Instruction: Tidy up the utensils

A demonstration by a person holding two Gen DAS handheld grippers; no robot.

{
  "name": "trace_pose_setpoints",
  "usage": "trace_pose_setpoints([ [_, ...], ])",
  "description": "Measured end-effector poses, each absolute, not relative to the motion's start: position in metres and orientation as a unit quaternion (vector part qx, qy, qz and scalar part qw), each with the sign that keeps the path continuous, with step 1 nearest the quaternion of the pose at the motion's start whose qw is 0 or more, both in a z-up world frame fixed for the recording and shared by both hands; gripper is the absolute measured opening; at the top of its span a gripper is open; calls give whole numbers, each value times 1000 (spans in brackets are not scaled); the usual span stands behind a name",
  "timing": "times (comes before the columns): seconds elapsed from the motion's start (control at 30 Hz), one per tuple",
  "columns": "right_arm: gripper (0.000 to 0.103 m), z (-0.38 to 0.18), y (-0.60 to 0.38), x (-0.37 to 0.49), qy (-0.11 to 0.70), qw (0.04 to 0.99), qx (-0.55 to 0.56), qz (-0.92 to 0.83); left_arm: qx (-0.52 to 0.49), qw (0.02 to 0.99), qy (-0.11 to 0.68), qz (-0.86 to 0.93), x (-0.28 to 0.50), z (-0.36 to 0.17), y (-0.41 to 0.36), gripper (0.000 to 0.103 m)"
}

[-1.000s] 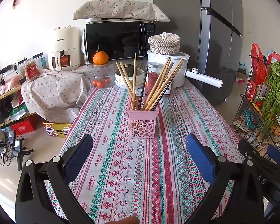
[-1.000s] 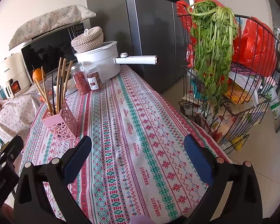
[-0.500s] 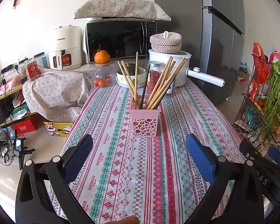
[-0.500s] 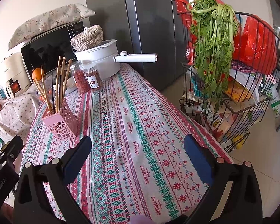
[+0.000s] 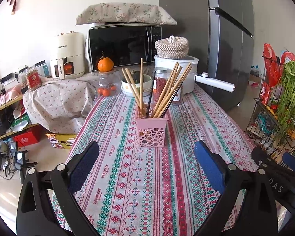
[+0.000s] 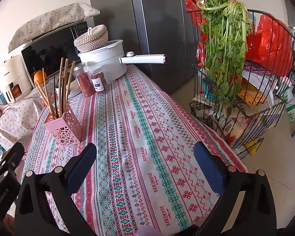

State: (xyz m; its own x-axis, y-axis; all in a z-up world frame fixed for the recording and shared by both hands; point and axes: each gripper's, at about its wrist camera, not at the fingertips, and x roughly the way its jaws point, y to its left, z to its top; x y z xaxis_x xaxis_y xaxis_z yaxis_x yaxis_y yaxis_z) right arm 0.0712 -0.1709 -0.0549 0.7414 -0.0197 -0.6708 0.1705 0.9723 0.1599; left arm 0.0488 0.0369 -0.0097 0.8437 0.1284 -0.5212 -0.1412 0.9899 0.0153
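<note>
Hovering wide and empty, left tool (image 5: 146, 163) and right tool (image 6: 145, 164) face pink holder (image 5: 151, 130) of chopsticks (image 5: 163, 92) mid-counter (image 5: 127, 177); approach low, avoid tipping it.

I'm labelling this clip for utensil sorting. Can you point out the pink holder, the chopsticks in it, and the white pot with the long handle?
pink holder (image 5: 151, 131): left wrist view, front perforated wall.
chopsticks (image 5: 168, 90): left wrist view, middle of the right-leaning wooden bundle.
white pot (image 6: 106, 61): right wrist view, side wall.
</note>
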Motion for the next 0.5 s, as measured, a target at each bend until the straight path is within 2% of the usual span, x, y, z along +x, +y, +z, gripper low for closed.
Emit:
trace_pose_setpoints([
  [0.17, 96, -55, -171, 71, 355, 927, 106, -53, -19, 962, 263, 66, 47, -10, 40, 88],
  [0.3, 96, -55, -172, 71, 355, 927, 107, -54, -15, 958, 276, 77, 51, -11, 38, 96],
  [0.5, 96, -55, -172, 70, 355, 927, 105, -56, -22, 954, 288, 76, 52, -11, 40, 96],
])
